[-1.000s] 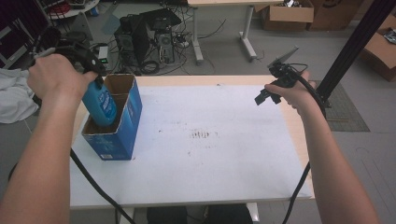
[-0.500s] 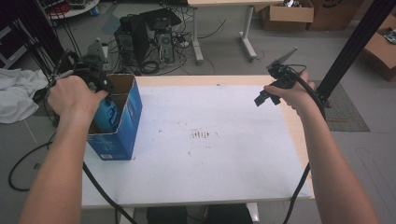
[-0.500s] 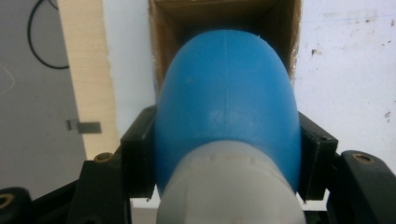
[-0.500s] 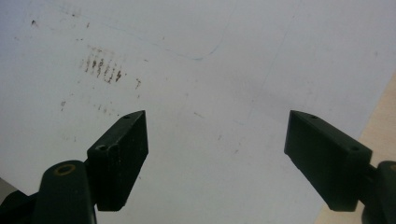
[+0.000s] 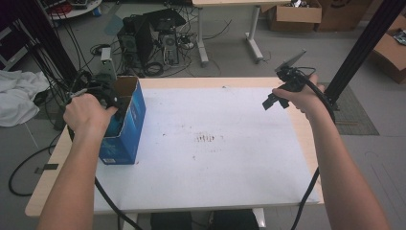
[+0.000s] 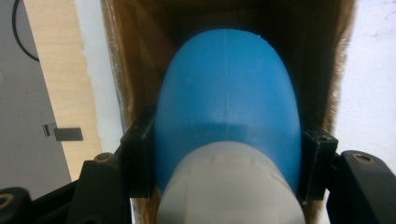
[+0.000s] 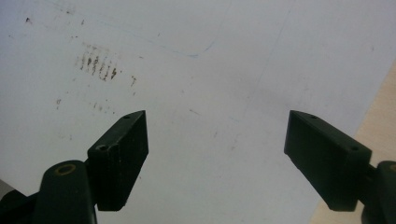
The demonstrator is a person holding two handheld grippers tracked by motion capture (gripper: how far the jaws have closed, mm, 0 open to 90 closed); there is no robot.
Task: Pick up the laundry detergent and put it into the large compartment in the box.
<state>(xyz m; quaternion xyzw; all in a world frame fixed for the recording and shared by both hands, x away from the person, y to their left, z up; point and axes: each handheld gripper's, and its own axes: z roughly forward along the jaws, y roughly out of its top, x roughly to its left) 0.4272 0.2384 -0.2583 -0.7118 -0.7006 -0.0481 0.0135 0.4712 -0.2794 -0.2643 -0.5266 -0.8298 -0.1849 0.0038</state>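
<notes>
A blue cardboard box (image 5: 128,125) stands open-topped at the table's left edge. My left gripper (image 5: 114,103) reaches down into it, shut on a blue bottle (image 6: 227,107) with a white cap end (image 6: 229,186) toward the camera. The box's brown inner walls (image 6: 128,65) surround the bottle. Over the right side of the table my right gripper (image 5: 269,102) is held above the white sheet; its two black jaws stand wide apart with nothing between them (image 7: 217,154).
A white sheet (image 5: 215,143) with small brown marks (image 5: 206,138) covers the wooden table (image 5: 52,172). Cables trail from both grippers. Beyond the table lie computer towers (image 5: 143,33), tangled wires, cardboard boxes (image 5: 297,12) and a black stand (image 5: 364,43) at right.
My left hand has moved back toward the table's far left with the bottle, lowering it deeper into the blue box. The right gripper has stayed still.
</notes>
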